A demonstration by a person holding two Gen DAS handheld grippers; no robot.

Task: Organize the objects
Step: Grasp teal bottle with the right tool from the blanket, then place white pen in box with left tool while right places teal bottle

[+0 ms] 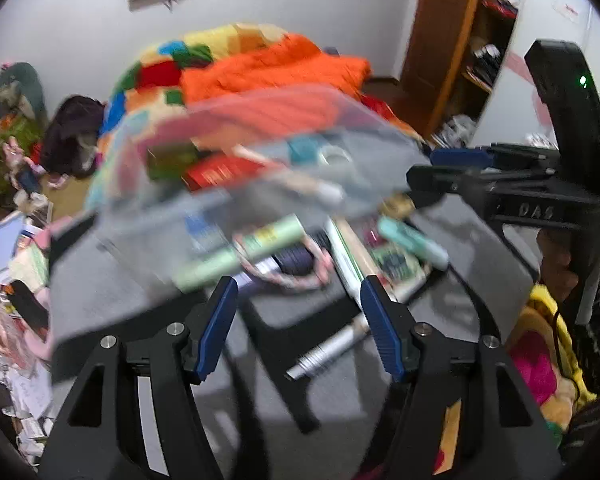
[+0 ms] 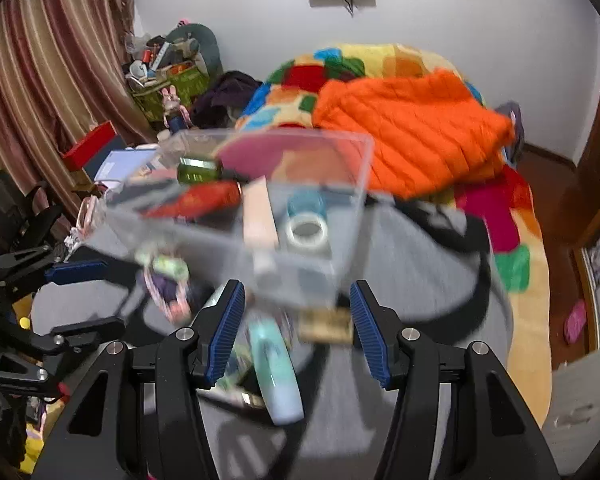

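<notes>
The right gripper (image 1: pixel 452 168) bears raised letters that seem to read "DAS"; other labels are too blurred.

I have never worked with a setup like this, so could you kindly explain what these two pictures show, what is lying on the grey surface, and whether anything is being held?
There is no robot here: a person holds a two-fingered gripper in each hand, and a fisheye camera on each looks forward along its fingers. One picture is from the left gripper, the other from the right gripper. Both stand open with nothing between their blue pads. On the grey surface sits a clear plastic box holding rolls of tape, a red tube and a green bottle. In front of it, loose, lie a pale blue tube and a silver pen. The pictures are blurred.
</notes>
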